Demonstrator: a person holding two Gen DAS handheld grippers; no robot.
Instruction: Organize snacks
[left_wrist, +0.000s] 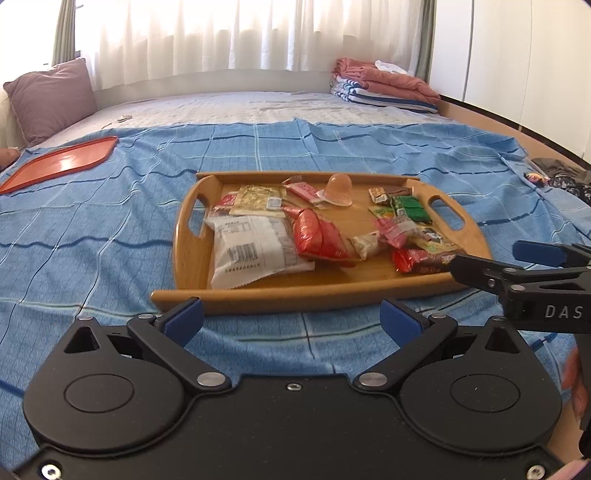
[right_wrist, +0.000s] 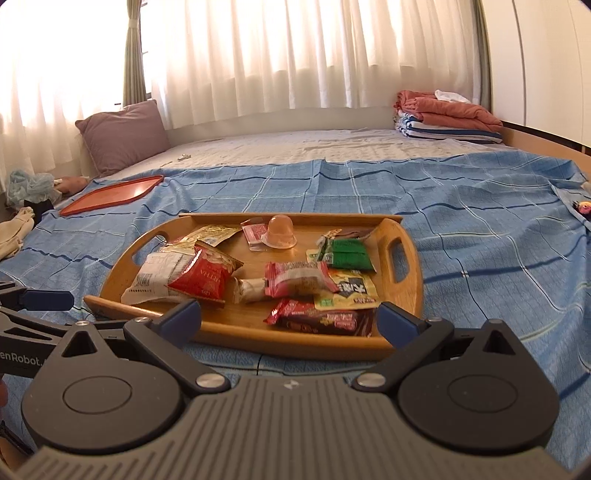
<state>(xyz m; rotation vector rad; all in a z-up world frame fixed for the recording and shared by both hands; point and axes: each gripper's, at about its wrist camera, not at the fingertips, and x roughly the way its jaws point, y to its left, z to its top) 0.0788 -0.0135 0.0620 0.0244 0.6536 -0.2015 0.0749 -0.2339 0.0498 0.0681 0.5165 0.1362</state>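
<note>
Here, right gripper (left_wrist: 517, 254) reads "DAS".

- A bed (left_wrist: 258, 107) is carrying everything, with a blue checked sheet (left_wrist: 110, 221) lying across its near half.
- A wooden tray (left_wrist: 192, 258) of snacks is sitting on the sheet.
- A red tray (left_wrist: 62, 162) is lying far left.
- A purple pillow (left_wrist: 51, 96) and folded blankets (left_wrist: 384, 86) are resting at the far corners.
</note>
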